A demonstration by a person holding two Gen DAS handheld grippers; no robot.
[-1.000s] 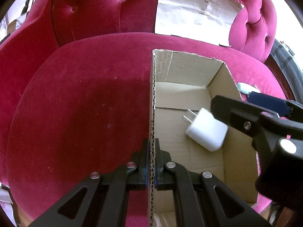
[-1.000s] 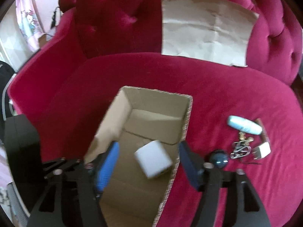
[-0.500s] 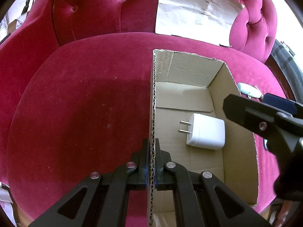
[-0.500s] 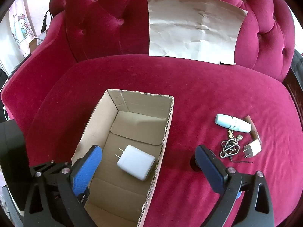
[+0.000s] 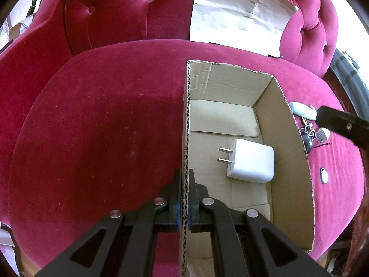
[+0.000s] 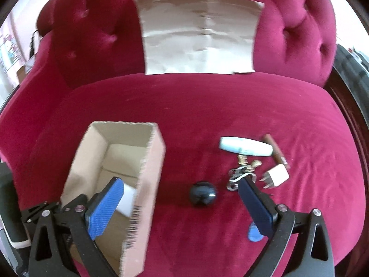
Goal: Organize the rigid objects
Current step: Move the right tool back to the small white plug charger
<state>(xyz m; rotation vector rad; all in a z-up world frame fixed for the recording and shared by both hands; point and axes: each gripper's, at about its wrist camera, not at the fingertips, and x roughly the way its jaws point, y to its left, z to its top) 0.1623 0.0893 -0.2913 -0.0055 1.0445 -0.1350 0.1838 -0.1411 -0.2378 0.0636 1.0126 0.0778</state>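
1. One wall of the cardboard box [image 5: 286, 152] is clenched by the left gripper [image 5: 183, 198], steadying the light, bendable carton.
2. Right gripper [image 6: 182, 204], released and empty, has left the box; the white charger [image 5: 250, 160] now lies inside.
3. Beyond, the dark ball [image 6: 203, 193] is hard, smooth and likely to roll: pinch across its middle.
4. Farther off sit the keys [image 6: 241, 173] and the small plug [image 6: 278, 175].

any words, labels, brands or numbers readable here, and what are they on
No text can be read.
White charger in the box: a small mark on its plug face, too small to read.
White tube: faint print, too blurred to read.
Box, outer end in the right wrist view: a dark printed patch, smeared by blur.
Poster at the left edge: too blurred to read.
Paper sheet: blank.
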